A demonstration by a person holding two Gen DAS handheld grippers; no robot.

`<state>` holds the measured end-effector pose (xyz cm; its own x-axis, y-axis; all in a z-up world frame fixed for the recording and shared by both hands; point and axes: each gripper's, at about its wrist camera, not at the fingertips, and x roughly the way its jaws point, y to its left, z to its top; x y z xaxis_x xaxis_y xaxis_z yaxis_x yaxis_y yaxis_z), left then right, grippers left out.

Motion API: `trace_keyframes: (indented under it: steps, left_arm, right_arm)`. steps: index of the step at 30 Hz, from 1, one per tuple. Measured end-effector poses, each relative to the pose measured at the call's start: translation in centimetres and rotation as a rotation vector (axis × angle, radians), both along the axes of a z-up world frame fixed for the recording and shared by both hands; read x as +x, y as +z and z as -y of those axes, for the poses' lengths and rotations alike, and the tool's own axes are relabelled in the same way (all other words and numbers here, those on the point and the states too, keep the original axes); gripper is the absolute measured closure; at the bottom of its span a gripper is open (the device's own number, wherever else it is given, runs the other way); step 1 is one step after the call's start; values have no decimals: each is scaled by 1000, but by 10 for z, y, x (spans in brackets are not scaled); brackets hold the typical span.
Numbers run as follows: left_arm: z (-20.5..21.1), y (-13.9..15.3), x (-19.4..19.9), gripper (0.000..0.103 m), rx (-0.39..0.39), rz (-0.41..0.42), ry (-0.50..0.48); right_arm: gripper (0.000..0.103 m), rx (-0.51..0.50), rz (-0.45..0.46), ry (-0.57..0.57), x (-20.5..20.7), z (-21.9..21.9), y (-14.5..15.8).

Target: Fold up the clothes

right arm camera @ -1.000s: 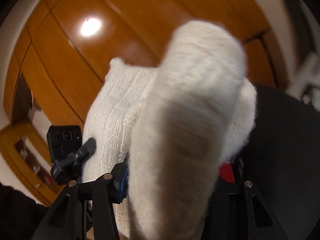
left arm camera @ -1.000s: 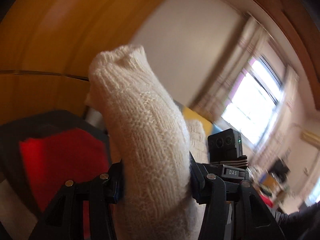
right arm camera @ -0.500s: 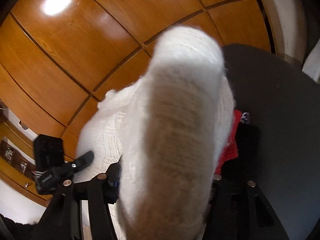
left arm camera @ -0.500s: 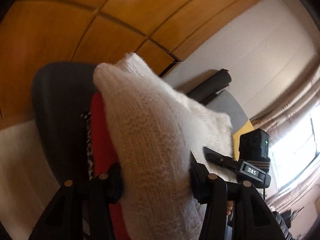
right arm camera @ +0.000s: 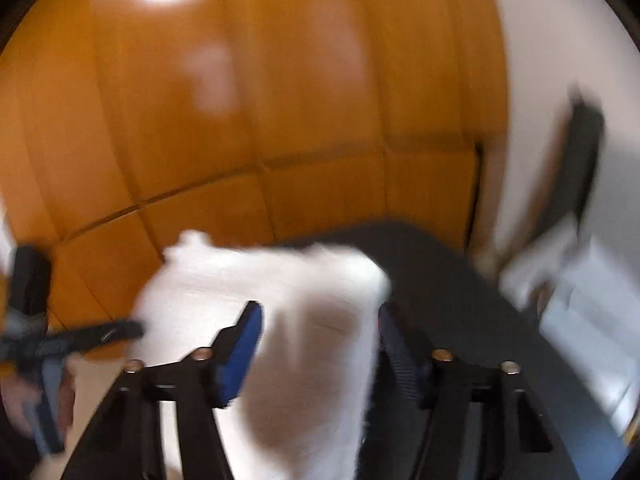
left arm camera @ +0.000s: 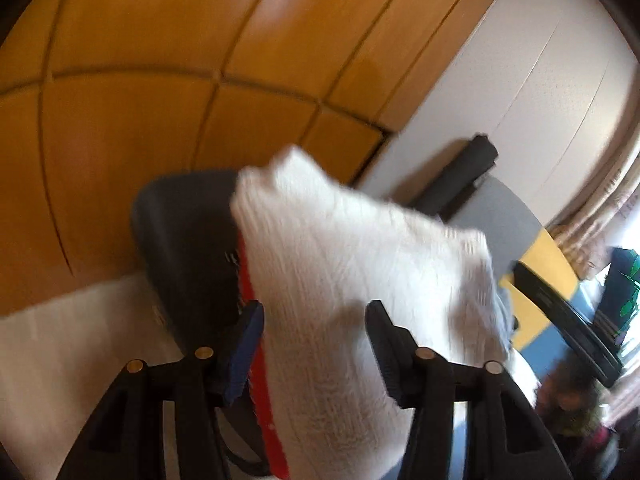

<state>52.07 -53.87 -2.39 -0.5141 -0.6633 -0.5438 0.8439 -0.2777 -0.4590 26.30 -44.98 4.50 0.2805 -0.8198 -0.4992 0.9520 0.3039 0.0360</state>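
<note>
Knitwear fills both views: a thick white ribbed knit garment (left arm camera: pixel 360 280) is bunched between the left tongs (left arm camera: pixel 316 344) and the right tongs (right arm camera: pixel 320 344). The left pair stands fairly wide, its pads against the wool; the right pair's jaws are closing on the bundle between them. To lay it down well, I would keep both ends level and taut and lower them together. Just beyond lie a red cloth (left arm camera: pixel 256 360) and a dark grey padded chair (left arm camera: pixel 188 240), which crowd the landing spot; wooden wardrobe panels (left arm camera: pixel 160 100) stand far behind.
</note>
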Motion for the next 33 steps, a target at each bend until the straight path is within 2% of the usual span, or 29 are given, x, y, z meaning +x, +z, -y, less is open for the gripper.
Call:
trace_keyframes:
  steps: [1,3,5,8,11,13,14,16,18,21,23,25,28,30,33]
  left_arm:
    - [-4,7,0,50,-28,-8,-4]
    - [-4,16,-7,50,-63,-1,-44]
    - [3,16,-21,50,-74,17,-97]
    - [34,2,-46,51,-19,54,-142]
    - [70,-8,-61,52,70,88,-160]
    - [92,-7,-65,53,114,93,-173]
    - [99,-9,-63,54,131,88,-175]
    - [97,-15,-60,55,128,101,-186]
    - [91,-16,-69,55,100,126,-174]
    - [81,-17,-85,55,51,165,-149]
    - [75,-10,-89,55,37,177,-127]
    - [69,-5,-92,51,23,209,-102]
    - [59,1,-93,49,16,276,-50]
    - [54,8,-92,49,4,317,-7]
    - [48,19,-94,49,-8,361,50]
  right_arm:
    - [52,-2,-35,58,16,-12,0]
    - [52,18,-107,142,43,-25,-4]
    - [52,100,-176,133,49,-17,-24]
    - [52,206,-201,81,33,8,-55]
    - [50,277,-116,40,-12,12,-79]
    - [48,328,-33,40,-36,36,-87]
    - [48,355,9,42,-46,53,-89]
    - [48,359,31,48,-57,61,-95]
    - [47,338,79,37,-52,63,-82]
    - [47,282,152,-3,-49,40,-89]
    - [47,275,182,-33,-51,44,-86]
    - [46,266,152,-49,-44,61,-79]
    - [42,254,88,-65,-28,58,-58]
    - [41,227,96,-76,-21,47,-40]
    - [30,165,93,-104,-14,25,-14]
